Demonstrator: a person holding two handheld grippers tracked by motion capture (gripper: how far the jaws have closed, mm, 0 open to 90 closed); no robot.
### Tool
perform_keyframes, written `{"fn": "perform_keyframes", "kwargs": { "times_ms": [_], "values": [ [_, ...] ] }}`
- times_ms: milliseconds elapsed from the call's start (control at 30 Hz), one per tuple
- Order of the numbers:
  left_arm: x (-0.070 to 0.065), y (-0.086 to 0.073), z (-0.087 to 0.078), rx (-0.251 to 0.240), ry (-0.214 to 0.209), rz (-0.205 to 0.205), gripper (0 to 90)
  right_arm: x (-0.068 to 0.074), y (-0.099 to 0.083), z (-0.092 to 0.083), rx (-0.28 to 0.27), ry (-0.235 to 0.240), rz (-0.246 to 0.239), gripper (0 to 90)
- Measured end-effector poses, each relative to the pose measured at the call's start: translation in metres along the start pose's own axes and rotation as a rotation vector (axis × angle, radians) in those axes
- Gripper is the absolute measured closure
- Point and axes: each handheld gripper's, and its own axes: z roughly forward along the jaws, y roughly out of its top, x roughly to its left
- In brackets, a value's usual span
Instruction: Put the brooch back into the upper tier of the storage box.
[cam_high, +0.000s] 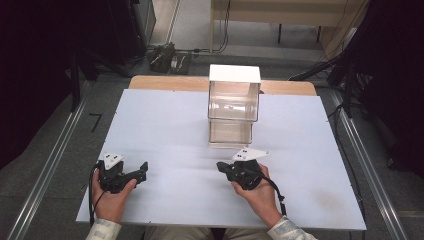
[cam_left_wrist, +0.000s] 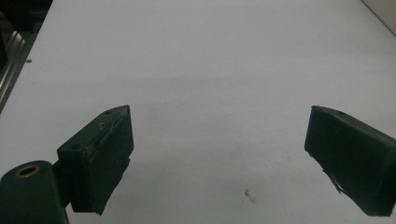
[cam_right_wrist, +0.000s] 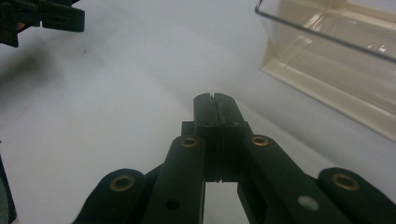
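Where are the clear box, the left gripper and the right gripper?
clear box (cam_high: 233, 102): high view, its front wall.
left gripper (cam_high: 142, 171): high view, between its jaw tips.
right gripper (cam_right_wrist: 214, 100): right gripper view, its closed jaw tips.

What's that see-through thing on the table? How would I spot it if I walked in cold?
Start at the white table and look to its far edge, near the middle. There stands a clear plastic box with a white lid, an open drawer-like tray at its base. It is the one tall, transparent thing there; both black tongs lie near the person.

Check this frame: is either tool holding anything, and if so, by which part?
Nothing is held. The left tool is open over bare table; the right tool is shut on nothing, beside the clear box.
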Motion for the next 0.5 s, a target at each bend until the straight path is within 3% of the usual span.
{"fn": "perform_keyframes", "kwargs": {
  "times_ms": [500],
  "values": [
    [0.001, 0.000, -0.001, -0.005, 0.003, -0.003, 9.4, -0.012, 0.012, -0.023, -0.043, -0.041, 0.023, 87.4]
  ]
}}
